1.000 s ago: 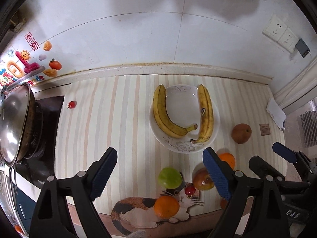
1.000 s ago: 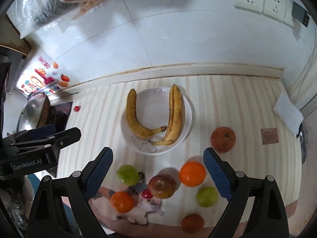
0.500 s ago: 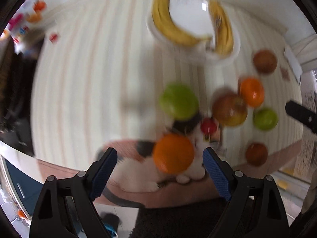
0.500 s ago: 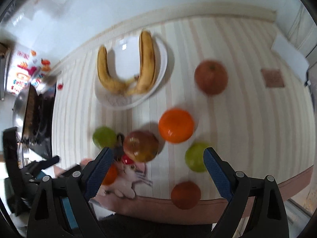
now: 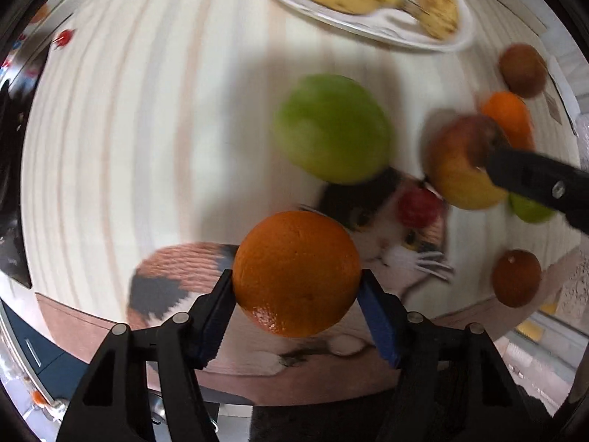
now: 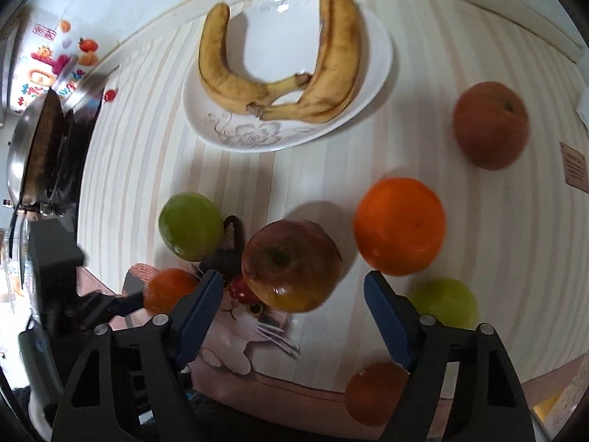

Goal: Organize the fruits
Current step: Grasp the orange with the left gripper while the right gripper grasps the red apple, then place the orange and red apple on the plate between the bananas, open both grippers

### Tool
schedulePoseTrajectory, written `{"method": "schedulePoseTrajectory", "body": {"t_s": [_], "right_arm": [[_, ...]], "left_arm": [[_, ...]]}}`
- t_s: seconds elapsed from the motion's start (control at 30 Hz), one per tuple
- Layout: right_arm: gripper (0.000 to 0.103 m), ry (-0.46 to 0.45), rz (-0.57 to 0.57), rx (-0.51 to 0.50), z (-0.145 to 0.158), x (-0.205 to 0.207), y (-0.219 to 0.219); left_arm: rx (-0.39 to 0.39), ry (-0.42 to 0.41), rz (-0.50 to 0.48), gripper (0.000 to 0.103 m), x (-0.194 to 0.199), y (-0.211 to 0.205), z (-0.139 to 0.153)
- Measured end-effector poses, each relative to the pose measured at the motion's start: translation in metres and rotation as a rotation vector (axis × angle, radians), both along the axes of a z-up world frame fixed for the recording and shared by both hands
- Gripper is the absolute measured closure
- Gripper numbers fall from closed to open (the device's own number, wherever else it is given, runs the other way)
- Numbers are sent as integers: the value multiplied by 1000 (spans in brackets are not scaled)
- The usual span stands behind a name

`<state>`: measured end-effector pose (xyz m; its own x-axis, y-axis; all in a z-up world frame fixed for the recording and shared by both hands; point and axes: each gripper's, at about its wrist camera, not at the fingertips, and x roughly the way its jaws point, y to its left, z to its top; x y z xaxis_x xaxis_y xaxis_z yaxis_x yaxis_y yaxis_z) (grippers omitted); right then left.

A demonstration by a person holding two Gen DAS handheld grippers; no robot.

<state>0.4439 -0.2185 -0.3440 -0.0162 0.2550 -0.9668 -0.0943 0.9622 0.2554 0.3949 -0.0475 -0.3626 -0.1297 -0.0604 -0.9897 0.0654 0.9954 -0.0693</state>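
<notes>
My left gripper (image 5: 296, 287) is shut on an orange (image 5: 296, 272) over the cat picture at the counter's front edge; this orange also shows in the right wrist view (image 6: 169, 289). My right gripper (image 6: 292, 294) is open, its jaws on either side of a red-yellow apple (image 6: 291, 259) without touching it. A white plate (image 6: 257, 132) holds two bananas (image 6: 331, 62). A green apple (image 6: 189, 230), a second orange (image 6: 399, 226), a brownish fruit (image 6: 489, 125), another green fruit (image 6: 445, 302), a small red fruit (image 6: 241, 291) and a dark orange fruit (image 6: 375, 392) lie on the counter.
The striped counter (image 6: 147, 118) ends at a tiled wall behind the plate. A steel pan (image 6: 27, 147) sits on a stove at far left. A small brown card (image 6: 574, 164) lies at the right. The counter's front edge runs just below the fruit.
Both grippers dropped toward the fruit. My left gripper closed on the orange. My right gripper came down around the red-yellow apple, still open.
</notes>
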Motion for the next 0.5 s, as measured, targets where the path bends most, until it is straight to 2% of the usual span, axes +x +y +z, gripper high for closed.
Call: {"method": "schedulePoseTrajectory", "body": {"t_s": [0.13, 0.2, 0.5], "right_arm": [[28, 28, 12, 7, -14, 3, 7], [28, 24, 23, -23, -19, 3, 11], [31, 17, 34, -37, -26, 5, 12]], "left_arm": [[24, -9, 55, 39, 5, 22, -2], [1, -2, 76, 39, 6, 28, -4], [-3, 15, 109, 39, 3, 29, -14]]}}
